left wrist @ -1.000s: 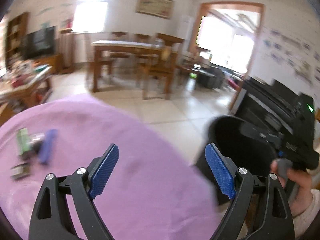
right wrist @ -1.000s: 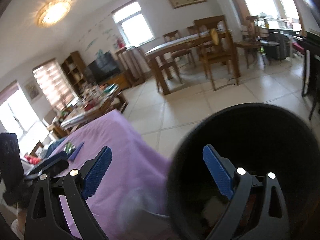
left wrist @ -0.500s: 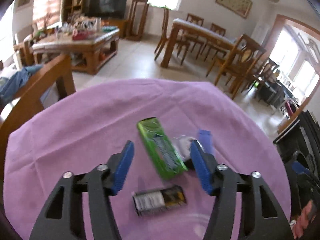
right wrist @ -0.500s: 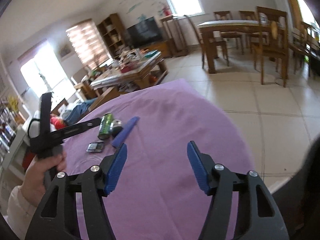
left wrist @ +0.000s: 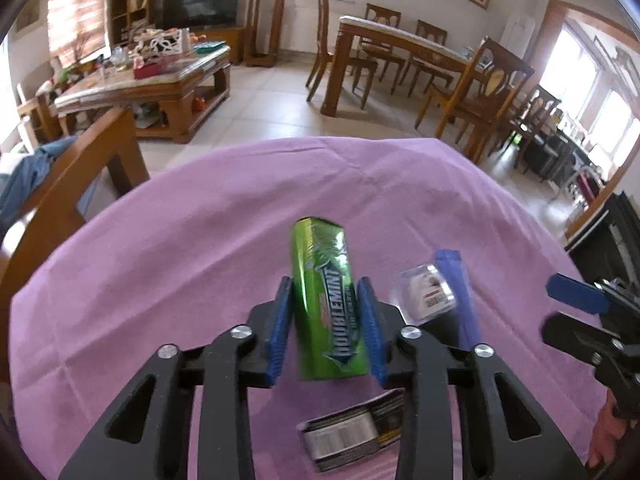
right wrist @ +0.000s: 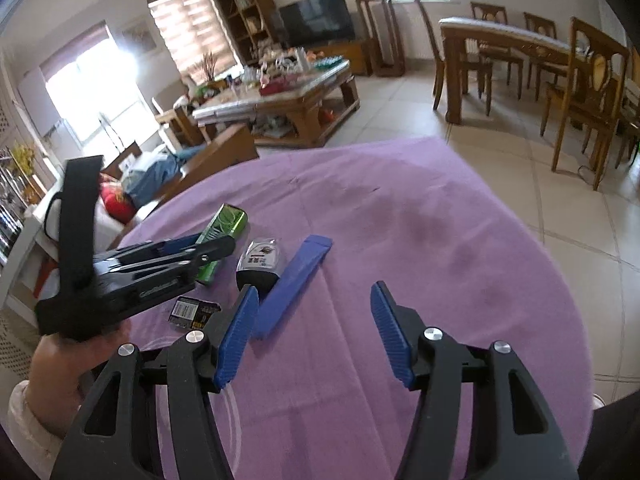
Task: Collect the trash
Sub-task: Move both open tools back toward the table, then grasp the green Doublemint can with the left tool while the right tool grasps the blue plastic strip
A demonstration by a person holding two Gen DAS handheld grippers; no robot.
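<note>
Doublemint gum pack point(left wrist: 328, 300) near centre of purple tablecloth point(left wrist: 180, 264), clamped between blue pads of left gripper point(left wrist: 327, 322). Black wrapper point(left wrist: 352, 432) lies near, below it. Right of pack: clear packet point(left wrist: 424, 294), then blue strip point(left wrist: 456, 300). Right gripper point(right wrist: 314, 334) spread wide, holding nothing, far right. Advice: keep squeeze firm, lift straight up, avoid dragging neighbours.

- A pale tiled floor point(left wrist: 276, 92) is seen beyond the table's purple cloth point(left wrist: 200, 240).
- A cluttered wooden coffee table point(right wrist: 296, 96) is set before a dark television point(right wrist: 316, 20).
- A wooden dining table point(left wrist: 400, 48) is ringed by chairs point(left wrist: 480, 80).
- Daylight is admitted through blinded windows point(right wrist: 192, 28).
</note>
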